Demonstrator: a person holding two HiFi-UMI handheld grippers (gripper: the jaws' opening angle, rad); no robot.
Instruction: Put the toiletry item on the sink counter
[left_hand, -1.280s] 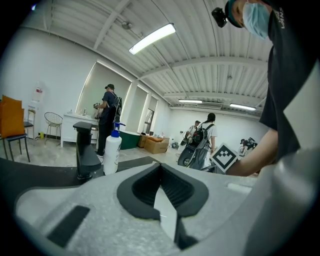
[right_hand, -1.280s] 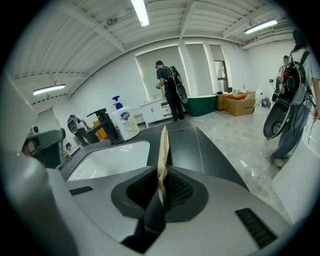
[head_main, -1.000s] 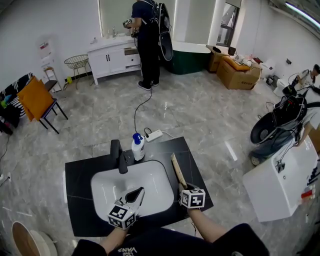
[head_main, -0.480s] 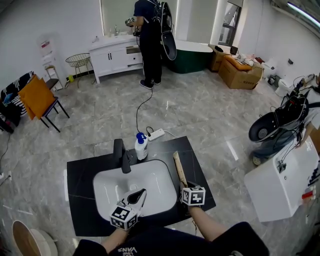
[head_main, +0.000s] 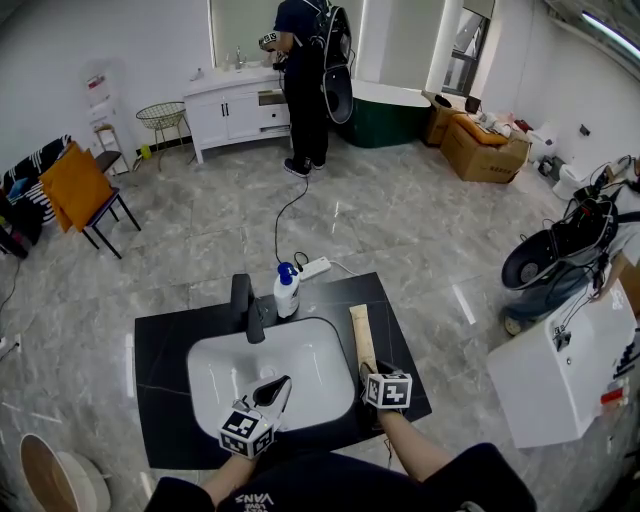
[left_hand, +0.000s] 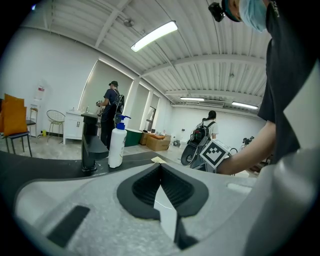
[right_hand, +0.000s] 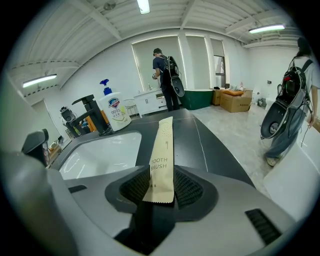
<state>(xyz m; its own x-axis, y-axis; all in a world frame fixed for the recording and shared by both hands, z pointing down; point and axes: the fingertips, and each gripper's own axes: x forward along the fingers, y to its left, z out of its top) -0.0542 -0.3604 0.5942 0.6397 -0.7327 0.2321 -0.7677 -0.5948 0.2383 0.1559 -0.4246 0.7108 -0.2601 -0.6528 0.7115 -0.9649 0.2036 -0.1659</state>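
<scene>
A long tan paper toothbrush packet (head_main: 359, 336) (right_hand: 162, 150) lies flat on the black sink counter (head_main: 160, 350), to the right of the white basin (head_main: 300, 350). My right gripper (head_main: 366, 369) (right_hand: 162, 186) sits at the packet's near end. Its jaws have just been opening and now stand apart on either side of that end, without pressing it. Over the basin's front edge, my left gripper (head_main: 278, 384) (left_hand: 160, 167) is shut, its tips together and nothing between them.
A black faucet (head_main: 245, 305) and a white pump bottle with a blue top (head_main: 287, 291) (right_hand: 114, 107) stand behind the basin. A white power strip (head_main: 310, 268) and its cable lie on the floor beyond. A person stands at a far vanity. A white appliance (head_main: 560, 370) stands to the right.
The head view has shifted slightly. Both grippers and the packet stay where they were on the counter.
</scene>
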